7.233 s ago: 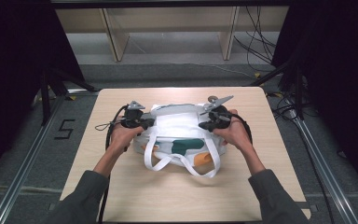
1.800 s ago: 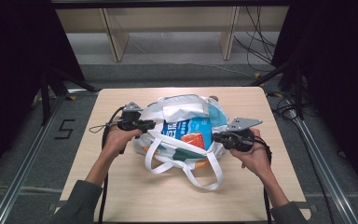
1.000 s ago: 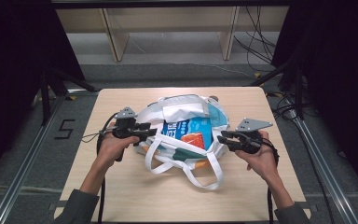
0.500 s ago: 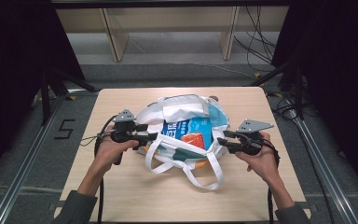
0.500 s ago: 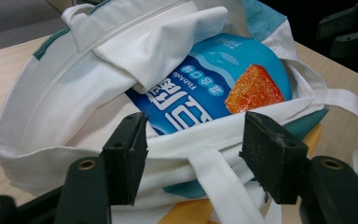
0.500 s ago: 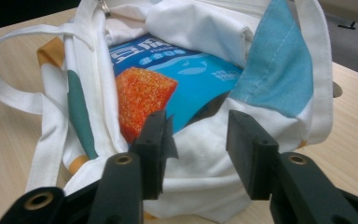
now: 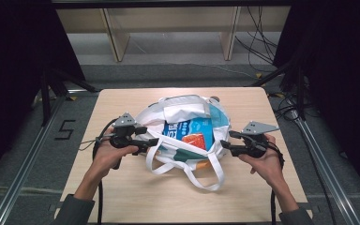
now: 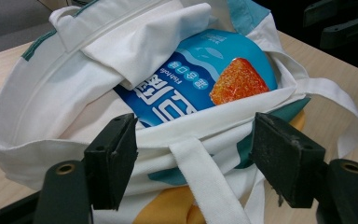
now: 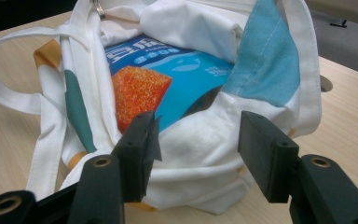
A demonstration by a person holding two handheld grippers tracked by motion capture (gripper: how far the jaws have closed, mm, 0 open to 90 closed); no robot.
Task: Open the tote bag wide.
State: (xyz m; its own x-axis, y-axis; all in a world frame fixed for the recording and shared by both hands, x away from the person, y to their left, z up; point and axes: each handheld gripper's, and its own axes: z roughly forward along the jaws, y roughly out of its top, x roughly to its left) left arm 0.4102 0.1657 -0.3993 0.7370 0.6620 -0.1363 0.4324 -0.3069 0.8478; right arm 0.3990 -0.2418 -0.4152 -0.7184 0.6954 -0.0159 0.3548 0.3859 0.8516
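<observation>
Flanking one white tote bag [image 7: 180, 136] holding one blue packet [image 7: 191, 133], two grippers, left [image 7: 153, 141] and right [image 7: 225, 145], jaws just spreading, clear of the cloth

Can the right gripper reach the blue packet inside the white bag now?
Probably yes. The bag gapes open, the blue packet lies uncovered just past the right gripper, whose jaws have just been opening; only the bag's rim lies between.

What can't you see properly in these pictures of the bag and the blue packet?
- Blue snack packet: its lower part is hidden inside the white tote bag in the left gripper view, and a fabric flap covers its top corner.
- Small print on the packet: too small to read in the high view.
- Yellow patch low on the bag: cut off by the bottom edge of the left gripper view.
- Bag's underside: hidden by the table.
</observation>
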